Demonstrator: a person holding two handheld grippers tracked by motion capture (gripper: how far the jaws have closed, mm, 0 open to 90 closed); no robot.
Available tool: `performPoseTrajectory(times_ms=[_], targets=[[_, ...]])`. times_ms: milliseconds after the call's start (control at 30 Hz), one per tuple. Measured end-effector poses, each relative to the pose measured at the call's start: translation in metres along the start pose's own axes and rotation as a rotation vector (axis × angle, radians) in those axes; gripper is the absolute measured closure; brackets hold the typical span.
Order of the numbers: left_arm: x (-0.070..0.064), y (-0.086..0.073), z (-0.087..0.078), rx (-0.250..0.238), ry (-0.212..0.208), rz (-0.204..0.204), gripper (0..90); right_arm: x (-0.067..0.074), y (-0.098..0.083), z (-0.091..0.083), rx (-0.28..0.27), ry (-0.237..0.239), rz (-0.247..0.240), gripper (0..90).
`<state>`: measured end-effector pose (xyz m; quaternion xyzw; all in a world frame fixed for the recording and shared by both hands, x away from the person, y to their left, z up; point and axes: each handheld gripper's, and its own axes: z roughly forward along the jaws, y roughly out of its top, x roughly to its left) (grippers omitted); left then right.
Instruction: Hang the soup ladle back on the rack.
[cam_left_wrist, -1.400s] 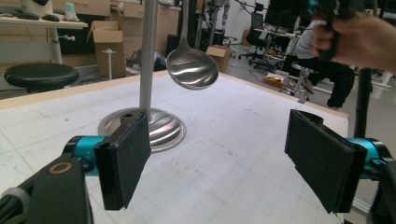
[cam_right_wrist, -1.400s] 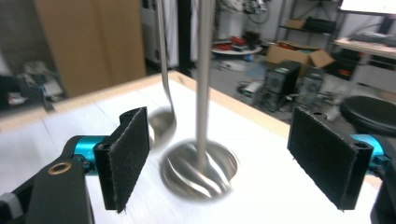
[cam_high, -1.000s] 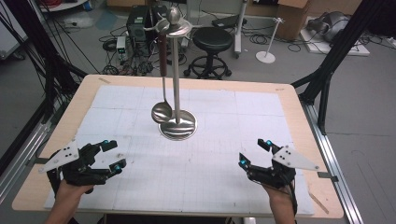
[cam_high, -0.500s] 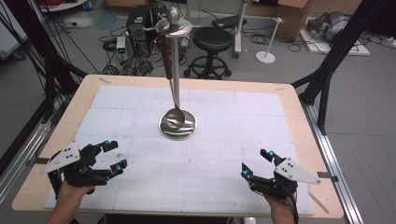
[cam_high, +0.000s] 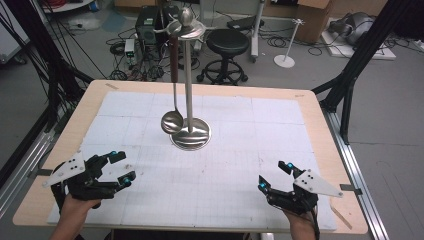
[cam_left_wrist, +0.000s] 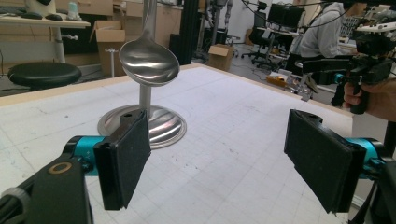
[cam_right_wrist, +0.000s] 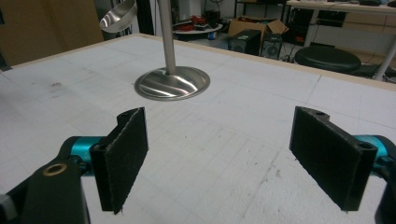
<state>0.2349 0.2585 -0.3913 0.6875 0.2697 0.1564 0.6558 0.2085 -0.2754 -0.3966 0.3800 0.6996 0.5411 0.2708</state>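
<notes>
A steel stand (cam_high: 190, 134) with a round base and a tall pole rises from the middle of the white grid mat (cam_high: 240, 150). A steel ladle (cam_high: 171, 121) hangs from its top, the bowl just left of the pole and above the base. My left gripper (cam_high: 120, 167) is open near the front left corner, nothing between its pads. My right gripper (cam_high: 274, 176) is open near the front right, also empty. The left gripper view (cam_left_wrist: 224, 158) faces the ladle bowl (cam_left_wrist: 149, 60) and base (cam_left_wrist: 154, 123). The right gripper view (cam_right_wrist: 219, 154) looks at the base (cam_right_wrist: 172, 83) and ladle bowl (cam_right_wrist: 116, 16).
The mat lies on a wooden table (cam_high: 320, 125). Black frame posts (cam_high: 350, 75) stand at the table's sides. A black stool (cam_high: 227, 45), cables and boxes sit on the floor beyond the far edge. The other gripper (cam_left_wrist: 369, 51), held by a hand, appears at the right of the left gripper view.
The hanging ladle swings: its bowl moved in line with the pole, then back out to the left. The right gripper dropped slightly toward the front edge. The left gripper barely moved.
</notes>
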Motion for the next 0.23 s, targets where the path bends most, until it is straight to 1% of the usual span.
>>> performPoseTrajectory(times_ms=[133, 233], targets=[[-0.0001, -0.0009, 0.0007, 0.004, -0.001, 0.0, 23.0, -0.0003, 0.0004, -0.002, -0.011, 0.0, 0.002, 18.5], [0.0003, -0.0007, 0.0015, 0.001, 0.001, -0.002, 23.0, -0.0012, -0.0004, -0.0038, -0.01, -0.004, 0.006, 18.5]])
